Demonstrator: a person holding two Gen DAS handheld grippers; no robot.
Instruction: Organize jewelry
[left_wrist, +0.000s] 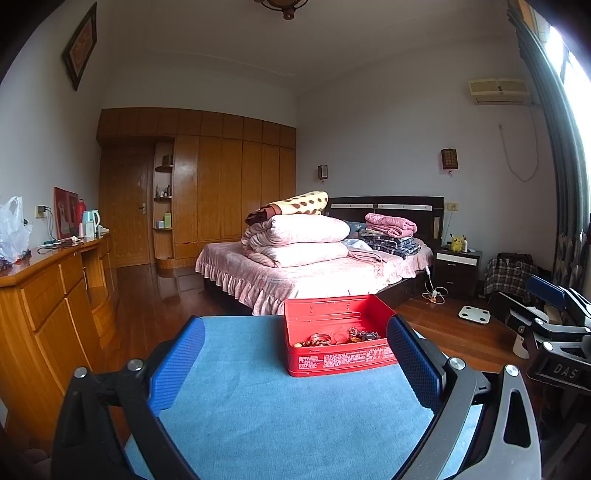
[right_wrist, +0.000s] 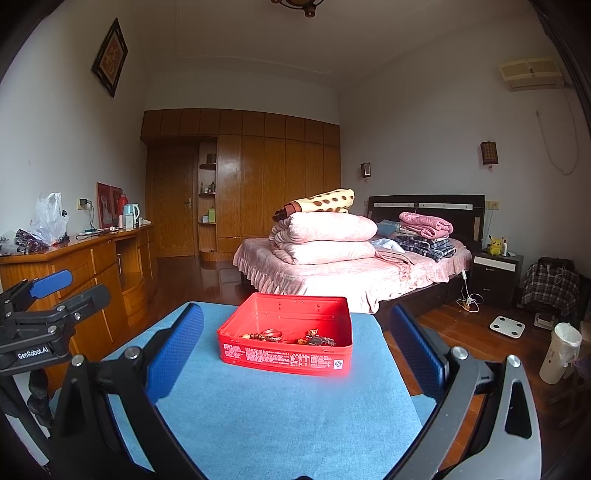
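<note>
A red tin box (left_wrist: 332, 360) (right_wrist: 284, 356) without a lid stands on the far part of a blue cloth-covered table (left_wrist: 258, 406) (right_wrist: 280, 413). Inside lie a metal bangle (left_wrist: 320, 338) (right_wrist: 272, 335), brown beads (left_wrist: 303, 344) (right_wrist: 253, 336) and a dark tangle of jewelry (left_wrist: 364, 336) (right_wrist: 318, 340). My left gripper (left_wrist: 295, 354) is open and empty, short of the box with its right finger beside the box's right end. My right gripper (right_wrist: 295, 350) is open and empty too, its fingers either side of the box from behind. The other gripper shows at each view's edge.
The table's far edge drops to a dark wood floor. Beyond it stands a bed (right_wrist: 351, 273) piled with pink quilts. A long wooden dresser (left_wrist: 48, 291) (right_wrist: 92, 266) runs along the left wall. A white scale (right_wrist: 507, 326) and a white bin (right_wrist: 559, 352) sit on the floor at right.
</note>
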